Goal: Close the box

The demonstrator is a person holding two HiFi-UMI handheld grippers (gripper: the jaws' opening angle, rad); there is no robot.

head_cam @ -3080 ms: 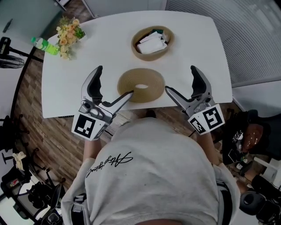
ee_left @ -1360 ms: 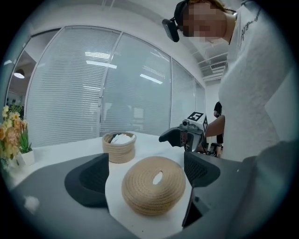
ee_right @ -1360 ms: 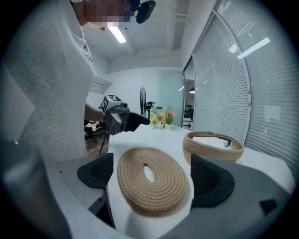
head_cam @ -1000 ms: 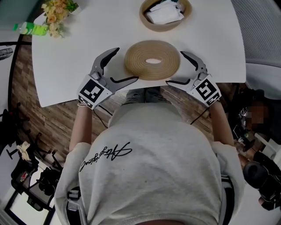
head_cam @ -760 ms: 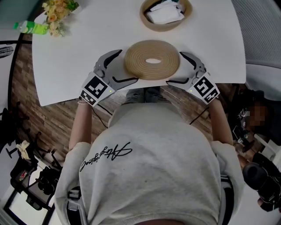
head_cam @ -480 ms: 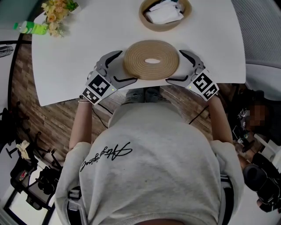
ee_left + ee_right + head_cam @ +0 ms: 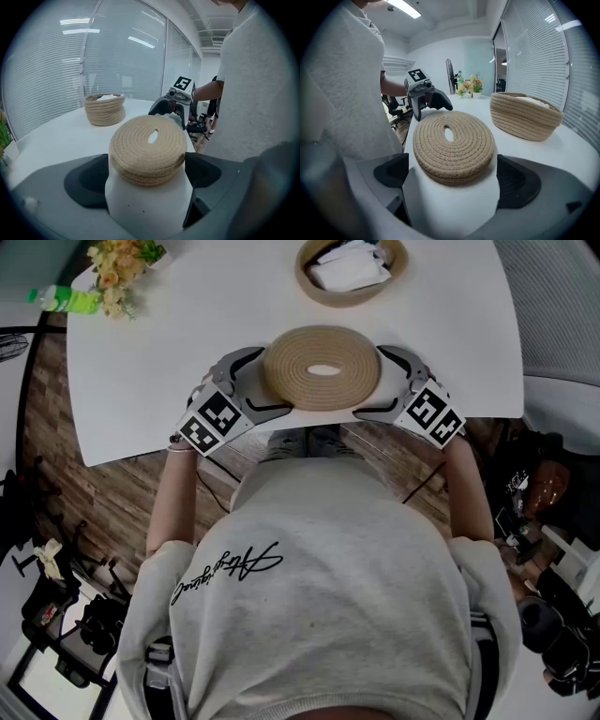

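A round coiled-rope lid [image 7: 322, 368] with an oval hole lies flat near the front edge of the white table [image 7: 141, 381]. Behind it stands the open rope basket [image 7: 352, 268] with white packets inside. My left gripper [image 7: 270, 381] sits at the lid's left side and my right gripper [image 7: 370, 381] at its right, both open. In the left gripper view the lid [image 7: 147, 147] lies between the pads without being pressed. In the right gripper view the lid [image 7: 452, 143] also lies between the jaws, which have just been opening; the pads stand clear of it.
A flower bunch [image 7: 117, 263] and a green bottle [image 7: 66, 299] stand at the table's far left corner. The table's front edge runs just below both grippers, with wooden floor beneath. Window blinds line the right side.
Both grippers have come down and forward from the table's edge, and now flank the lid's sides. The lid and the basket have stayed in place.
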